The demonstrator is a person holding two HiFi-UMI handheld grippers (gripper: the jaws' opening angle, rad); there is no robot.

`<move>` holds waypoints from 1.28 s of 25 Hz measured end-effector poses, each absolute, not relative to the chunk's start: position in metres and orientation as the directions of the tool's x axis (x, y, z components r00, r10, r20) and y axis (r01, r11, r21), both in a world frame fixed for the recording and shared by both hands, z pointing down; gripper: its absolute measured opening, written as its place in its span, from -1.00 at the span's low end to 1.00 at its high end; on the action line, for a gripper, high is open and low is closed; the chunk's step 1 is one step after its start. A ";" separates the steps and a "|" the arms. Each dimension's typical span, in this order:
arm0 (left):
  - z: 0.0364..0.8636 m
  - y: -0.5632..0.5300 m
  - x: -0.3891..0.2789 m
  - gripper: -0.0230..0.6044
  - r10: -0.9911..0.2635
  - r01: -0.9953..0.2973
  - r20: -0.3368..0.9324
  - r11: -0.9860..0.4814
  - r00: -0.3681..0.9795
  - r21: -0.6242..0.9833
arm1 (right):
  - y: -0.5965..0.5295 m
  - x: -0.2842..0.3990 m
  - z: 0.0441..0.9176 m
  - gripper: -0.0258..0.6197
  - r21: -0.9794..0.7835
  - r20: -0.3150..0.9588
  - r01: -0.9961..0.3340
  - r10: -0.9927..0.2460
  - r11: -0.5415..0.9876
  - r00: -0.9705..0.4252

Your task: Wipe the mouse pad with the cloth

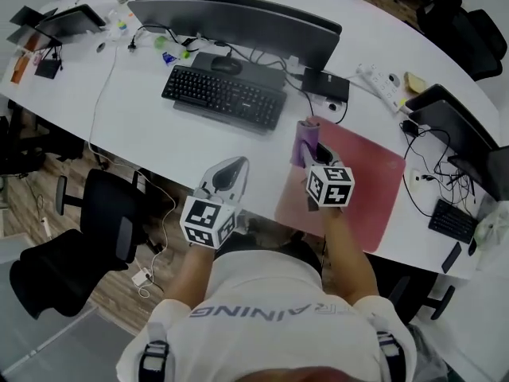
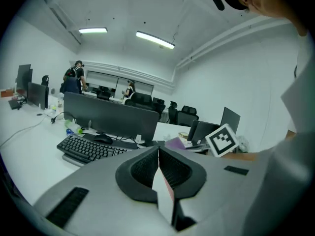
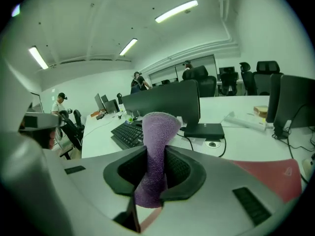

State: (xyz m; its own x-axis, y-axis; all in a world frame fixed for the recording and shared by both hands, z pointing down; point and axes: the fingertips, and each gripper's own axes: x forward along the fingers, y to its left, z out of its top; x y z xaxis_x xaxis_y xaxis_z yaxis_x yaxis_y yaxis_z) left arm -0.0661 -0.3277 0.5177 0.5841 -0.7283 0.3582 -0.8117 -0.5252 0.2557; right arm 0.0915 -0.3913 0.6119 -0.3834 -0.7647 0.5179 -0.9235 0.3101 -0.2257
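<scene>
My right tongs (image 3: pixel 156 154) clamp the purple cloth (image 3: pixel 158 127) upright over the red pad's (image 1: pixel 370 177) left edge on the worktop (image 1: pixel 151 126), my left tongs (image 2: pixel 158 150) closed, empty, leftward, above a shirt (image 1: pixel 270 289) printed "RAINING".

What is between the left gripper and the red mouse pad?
Nothing. In the head view, only a bare strip of the white table lies between the left gripper and the flat red mouse pad.

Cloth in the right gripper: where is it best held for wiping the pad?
Probably as now: the right gripper pinches the bunched cloth across its middle, one jaw each side, leaving a soft end ahead of the jaws to press down onto the red mouse pad from above.
</scene>
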 end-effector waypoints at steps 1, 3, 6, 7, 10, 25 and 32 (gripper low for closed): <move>0.519 -0.326 -0.065 -0.82 -0.733 -0.820 0.368 -0.515 0.573 0.251 | -0.399 0.091 0.628 -0.61 -0.233 0.545 -0.923 -0.745 0.305 -0.384; 0.523 -0.324 -0.062 -0.82 -0.741 -0.836 0.387 -0.493 0.548 0.241 | -0.415 0.092 0.663 -0.61 -0.243 0.602 -0.925 -0.702 0.294 -0.381; 0.528 -0.321 -0.056 -0.82 -0.753 -0.857 0.410 -0.460 0.514 0.231 | -0.433 0.096 0.711 -0.61 -0.259 0.677 -0.926 -0.632 0.274 -0.377; 0.528 -0.320 -0.054 -0.82 -0.756 -0.863 0.417 -0.451 0.504 0.227 | -0.436 0.098 0.723 -0.61 -0.261 0.695 -0.928 -0.614 0.267 -0.373; 0.528 -0.315 -0.050 -0.82 -0.765 -0.880 0.437 -0.424 0.474 0.214 | -0.444 0.106 0.743 -0.61 -0.260 0.729 -0.933 -0.582 0.250 -0.360; 0.520 -0.311 0.024 -0.82 -0.766 -0.875 0.425 -0.436 0.482 0.208 | -0.422 0.207 0.754 -0.61 -0.218 0.770 -0.956 -0.568 0.194 -0.291; 0.522 -0.305 0.089 -0.82 -0.717 -0.826 0.415 -0.520 0.561 0.218 | -0.395 0.289 0.753 -0.61 -0.182 0.774 -0.976 -0.595 0.118 -0.216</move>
